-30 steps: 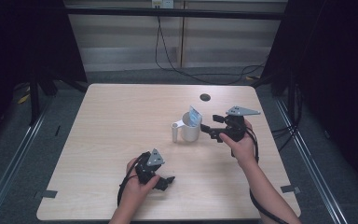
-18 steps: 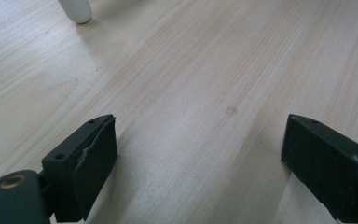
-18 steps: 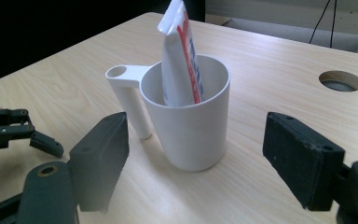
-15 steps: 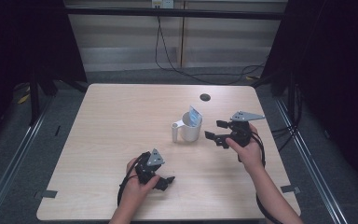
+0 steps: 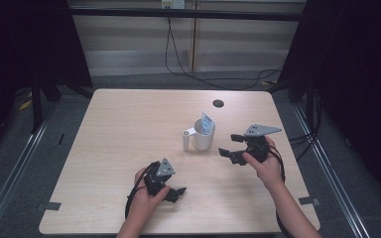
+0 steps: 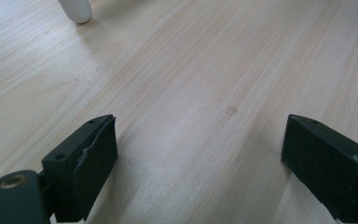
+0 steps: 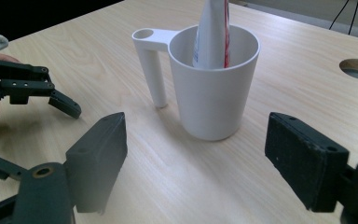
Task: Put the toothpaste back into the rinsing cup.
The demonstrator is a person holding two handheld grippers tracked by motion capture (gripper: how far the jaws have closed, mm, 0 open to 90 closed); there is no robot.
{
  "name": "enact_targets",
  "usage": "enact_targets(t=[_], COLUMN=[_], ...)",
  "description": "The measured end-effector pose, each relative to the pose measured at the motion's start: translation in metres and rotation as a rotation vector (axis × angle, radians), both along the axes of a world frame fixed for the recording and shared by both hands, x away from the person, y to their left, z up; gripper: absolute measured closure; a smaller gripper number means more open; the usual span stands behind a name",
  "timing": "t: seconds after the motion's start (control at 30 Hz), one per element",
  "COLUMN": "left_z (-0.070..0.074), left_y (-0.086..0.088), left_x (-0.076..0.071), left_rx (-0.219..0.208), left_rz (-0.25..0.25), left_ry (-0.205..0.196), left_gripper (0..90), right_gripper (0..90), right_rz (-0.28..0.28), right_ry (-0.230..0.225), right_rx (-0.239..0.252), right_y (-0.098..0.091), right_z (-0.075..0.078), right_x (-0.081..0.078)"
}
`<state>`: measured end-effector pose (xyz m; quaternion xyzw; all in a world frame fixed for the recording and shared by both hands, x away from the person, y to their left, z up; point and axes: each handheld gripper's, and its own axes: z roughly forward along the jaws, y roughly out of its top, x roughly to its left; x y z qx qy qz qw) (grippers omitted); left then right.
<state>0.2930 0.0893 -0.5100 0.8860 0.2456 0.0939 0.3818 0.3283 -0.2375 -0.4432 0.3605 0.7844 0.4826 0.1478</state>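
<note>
The right gripper (image 5: 231, 147) has drawn back from the white mug (image 5: 203, 137) over the last second — it was right up against the mug's side and now stands just beside it, apart, nearer the table's right edge. Its jaws are spread wide with nothing between them and have just been opening a touch further. In the right gripper view the mug sits straight ahead beyond both jaws, upright, its handle (image 7: 150, 67) turned toward the left gripper, and a toothpaste tube (image 7: 211, 32) stands inside it, leaning against the far rim. The tube being in the mug and the gripper backing off empty suggests the placing step is done and the hand is retreating, though that is a judgement.

The left gripper (image 5: 177, 192) rests low on the wooden table (image 5: 119, 129) near the front edge, well apart from the mug, with its jaws parted and empty — in its own view only the foot of the handle (image 6: 76, 10) is seen at the top.
</note>
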Motion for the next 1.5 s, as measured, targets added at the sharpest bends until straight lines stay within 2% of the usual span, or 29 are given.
enact_targets(t=[0.33, 0.77, 1.5], left_z=[0.000, 0.000, 0.000], left_y=[0.000, 0.000, 0.000], left_x=[0.000, 0.000, 0.000], left_rx=[0.000, 0.000, -0.001], left_rz=[0.000, 0.000, 0.000], left_ry=[0.000, 0.000, 0.000], left_gripper=[10.5, 10.5, 10.5], right_gripper=[20.5, 20.5, 20.7], right_rz=[-0.011, -0.003, 0.002], right_ry=[0.023, 0.034, 0.077], right_rx=[-0.009, -0.042, -0.033], right_y=[-0.013, -0.018, -0.031], right_z=[-0.009, -0.017, -0.040], right_x=[-0.007, -0.018, -0.035])
